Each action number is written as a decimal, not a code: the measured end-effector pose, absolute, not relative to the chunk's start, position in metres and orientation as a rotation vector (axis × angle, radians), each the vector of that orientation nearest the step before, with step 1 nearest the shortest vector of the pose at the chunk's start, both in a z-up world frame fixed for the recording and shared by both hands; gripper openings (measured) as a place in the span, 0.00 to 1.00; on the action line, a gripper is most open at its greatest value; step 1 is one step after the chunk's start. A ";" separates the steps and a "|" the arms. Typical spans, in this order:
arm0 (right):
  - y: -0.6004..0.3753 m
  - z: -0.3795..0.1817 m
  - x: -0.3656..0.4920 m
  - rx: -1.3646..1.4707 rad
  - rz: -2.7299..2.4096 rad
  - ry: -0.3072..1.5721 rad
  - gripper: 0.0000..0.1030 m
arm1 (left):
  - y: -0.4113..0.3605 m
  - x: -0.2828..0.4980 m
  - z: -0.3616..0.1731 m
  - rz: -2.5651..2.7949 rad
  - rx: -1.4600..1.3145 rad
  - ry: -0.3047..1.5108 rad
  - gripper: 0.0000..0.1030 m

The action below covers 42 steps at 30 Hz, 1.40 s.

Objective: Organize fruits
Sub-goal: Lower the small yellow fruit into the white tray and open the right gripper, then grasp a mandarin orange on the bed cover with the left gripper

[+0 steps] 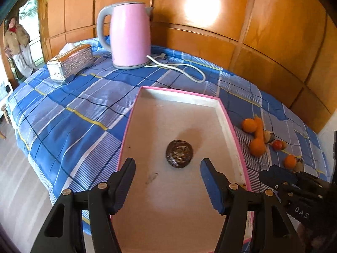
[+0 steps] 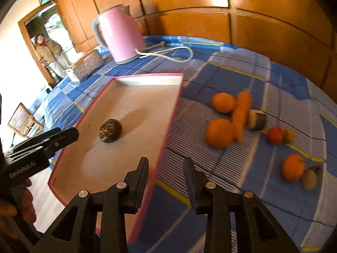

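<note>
A shallow pink-rimmed tray (image 1: 168, 116) (image 2: 134, 97) lies on the blue checked cloth with one dark round fruit (image 1: 179, 153) (image 2: 110, 130) in it. My left gripper (image 1: 167, 160) hangs open over the tray, the dark fruit just beyond its tips, untouched. To the tray's right lie three oranges (image 2: 219, 132) (image 2: 223, 102) (image 2: 292, 167), a carrot (image 2: 242, 113), a cut dark-skinned half (image 2: 257, 119), a small red fruit (image 2: 276, 135) and small brownish fruits (image 2: 309, 179). My right gripper (image 2: 166, 160) (image 1: 271, 172) is open and empty above the tray's right rim.
A pink kettle (image 1: 129, 35) with a white cord (image 1: 185, 67) and a silver tissue box (image 1: 70, 63) stand at the back of the table. Wooden panelling rises behind. The table's edge drops to the floor on the left. A person (image 1: 18, 44) stands in the doorway.
</note>
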State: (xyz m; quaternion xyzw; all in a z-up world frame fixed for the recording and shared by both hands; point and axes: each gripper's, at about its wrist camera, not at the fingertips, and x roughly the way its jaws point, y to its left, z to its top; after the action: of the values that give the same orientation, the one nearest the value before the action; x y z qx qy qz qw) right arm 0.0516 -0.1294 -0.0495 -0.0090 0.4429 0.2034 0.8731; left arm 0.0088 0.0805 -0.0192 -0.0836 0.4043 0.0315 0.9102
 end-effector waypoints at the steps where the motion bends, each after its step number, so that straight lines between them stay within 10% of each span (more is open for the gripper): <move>1: -0.134 -0.050 0.051 -0.013 0.413 0.924 0.33 | 0.077 0.009 -0.019 0.053 -0.168 0.835 0.63; 26: -0.225 -0.082 0.039 0.061 0.117 0.977 0.36 | 0.011 0.028 -0.016 -0.177 -0.059 0.879 0.64; 32: -0.232 -0.084 0.038 0.046 0.102 0.968 0.36 | -0.024 0.049 -0.017 -0.310 -0.003 0.924 0.37; 42: -0.239 -0.087 0.036 0.066 0.127 0.950 0.37 | -0.074 0.097 -0.032 -0.414 0.038 1.014 0.36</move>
State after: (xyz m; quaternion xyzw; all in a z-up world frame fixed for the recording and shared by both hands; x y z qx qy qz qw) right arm 0.0356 -0.2388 -0.0873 0.0319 0.4569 0.0610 0.8869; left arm 0.0975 -0.0739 -0.0322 0.0180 0.4821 -0.1969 0.8535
